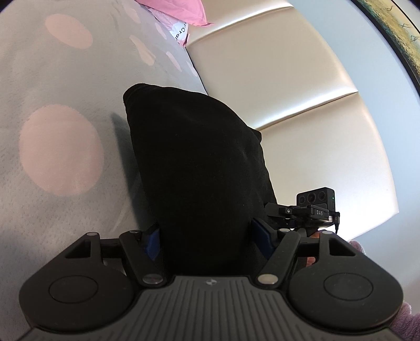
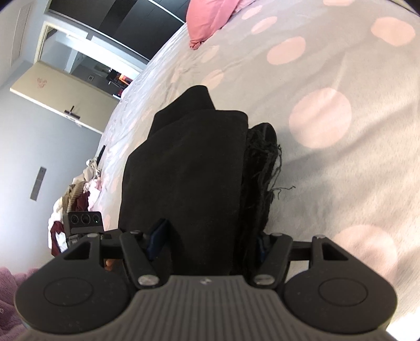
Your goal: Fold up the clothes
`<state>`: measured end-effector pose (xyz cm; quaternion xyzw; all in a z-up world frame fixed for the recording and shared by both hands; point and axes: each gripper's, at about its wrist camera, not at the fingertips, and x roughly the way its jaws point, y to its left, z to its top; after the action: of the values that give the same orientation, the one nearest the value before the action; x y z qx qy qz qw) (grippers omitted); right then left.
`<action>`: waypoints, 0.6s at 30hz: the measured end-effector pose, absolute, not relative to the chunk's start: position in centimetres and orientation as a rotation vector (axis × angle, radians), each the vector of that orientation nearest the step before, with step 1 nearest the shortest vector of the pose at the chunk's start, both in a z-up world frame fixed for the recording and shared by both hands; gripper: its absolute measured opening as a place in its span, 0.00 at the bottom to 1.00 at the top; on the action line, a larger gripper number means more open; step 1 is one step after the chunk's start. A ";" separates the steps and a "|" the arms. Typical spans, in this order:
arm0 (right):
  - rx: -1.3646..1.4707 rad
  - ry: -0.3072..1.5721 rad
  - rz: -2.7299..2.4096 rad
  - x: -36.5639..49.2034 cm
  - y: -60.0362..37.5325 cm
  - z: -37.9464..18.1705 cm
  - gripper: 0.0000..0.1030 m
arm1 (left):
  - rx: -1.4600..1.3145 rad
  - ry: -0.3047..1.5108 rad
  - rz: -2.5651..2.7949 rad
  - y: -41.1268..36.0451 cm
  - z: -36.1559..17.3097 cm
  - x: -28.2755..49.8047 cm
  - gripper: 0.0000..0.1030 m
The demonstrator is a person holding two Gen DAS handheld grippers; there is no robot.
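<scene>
Grey bedding with pale pink dots covers the bed point(image 2: 328, 78), and a pink pillow point(image 2: 210, 18) lies at its far end.

Only the left wrist view shows the cream padded headboard point(image 1: 288, 86) to the right of the bed and a dark picture frame point(image 1: 399, 34) at the far right edge. Only the right wrist view shows the open door point(image 2: 60, 91) on the left, a heap of mixed clothes point(image 2: 76, 199) at the bed's left edge, and a frayed, fringed edge point(image 2: 265, 168) along the right side of the black garment.

A folded black garment point(image 1: 199, 168) lies on the bed and runs from near each camera toward the far side. The left gripper point(image 1: 207, 241) has its blue-padded fingers point(image 1: 151, 244) on either side of the garment's near end, and the cloth fills the gap between them. The right gripper point(image 2: 210, 244) sits the same way, with one finger point(image 2: 157, 241) against the garment's left side. Both seem to be closed on the cloth, though the black fabric hides the actual contact.

Each view shows the other gripper's camera block just beside the garment. A purple fuzzy sleeve point(image 2: 10, 293) shows at the near edge.
</scene>
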<state>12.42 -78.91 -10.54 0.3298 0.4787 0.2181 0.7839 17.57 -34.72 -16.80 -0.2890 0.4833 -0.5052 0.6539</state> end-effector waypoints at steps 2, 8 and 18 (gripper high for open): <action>0.727 1.040 0.460 12.4 -79.1 -10.9 0.67 | -0.631 1.104 -1.144 -35.0 -16.6 17.4 0.65; 0.753 1.023 0.394 11.2 -79.7 -10.8 0.73 | -0.618 1.133 -1.129 -34.8 -16.0 17.5 0.65; 0.512 0.951 0.229 6.1 -76.8 -5.1 0.72 | -0.446 1.019 -1.067 -32.8 -11.2 15.1 0.64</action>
<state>6.11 -76.76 -5.14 0.2432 0.4516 0.1086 0.8515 15.07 -32.81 -11.24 -0.2017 0.4606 -0.4824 0.7173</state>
